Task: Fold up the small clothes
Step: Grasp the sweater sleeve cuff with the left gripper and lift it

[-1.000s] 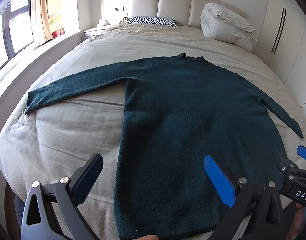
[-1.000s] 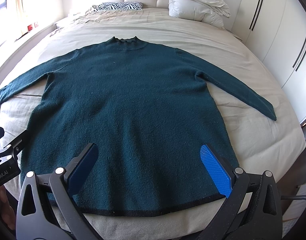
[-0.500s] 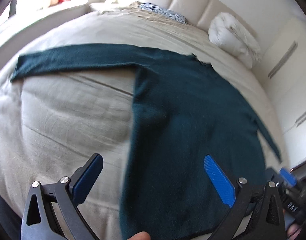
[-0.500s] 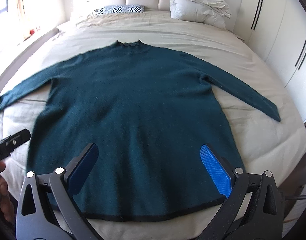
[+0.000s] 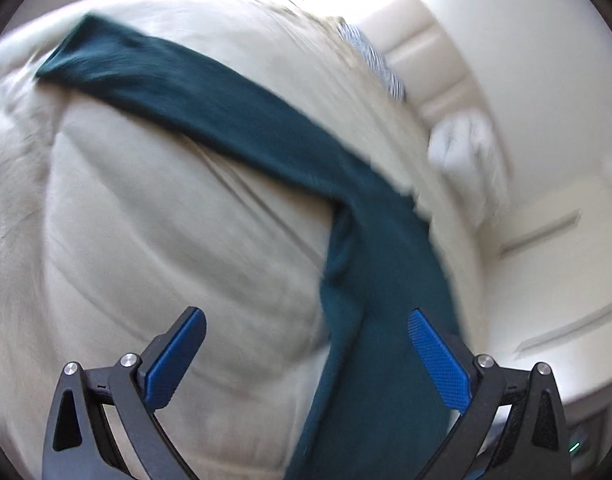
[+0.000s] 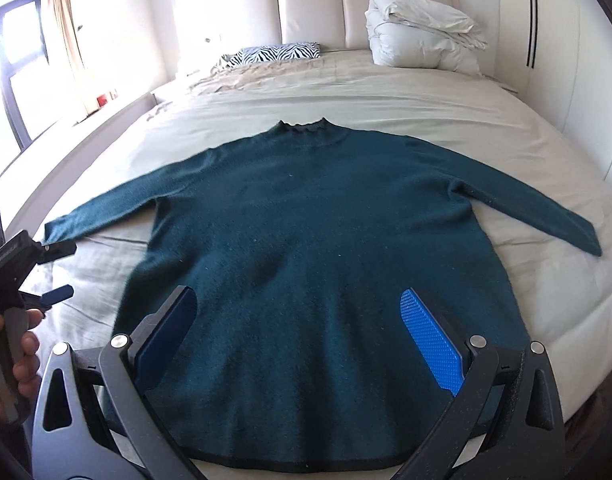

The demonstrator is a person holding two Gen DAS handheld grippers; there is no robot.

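A dark teal long-sleeved sweater (image 6: 326,264) with a small ruffled neck and a thin black hem band lies flat and face up on the beige bedsheet (image 6: 386,92), both sleeves spread outward to the sides. In the right wrist view its lower body spans the gap between the two fingers and its hem runs just below the fingertips. In the blurred left wrist view the sweater (image 5: 370,280) runs up past the right-hand finger, its sleeve stretching away to the far left.

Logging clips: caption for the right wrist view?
Open right hand-held gripper above teal sweater spread flat on bed.
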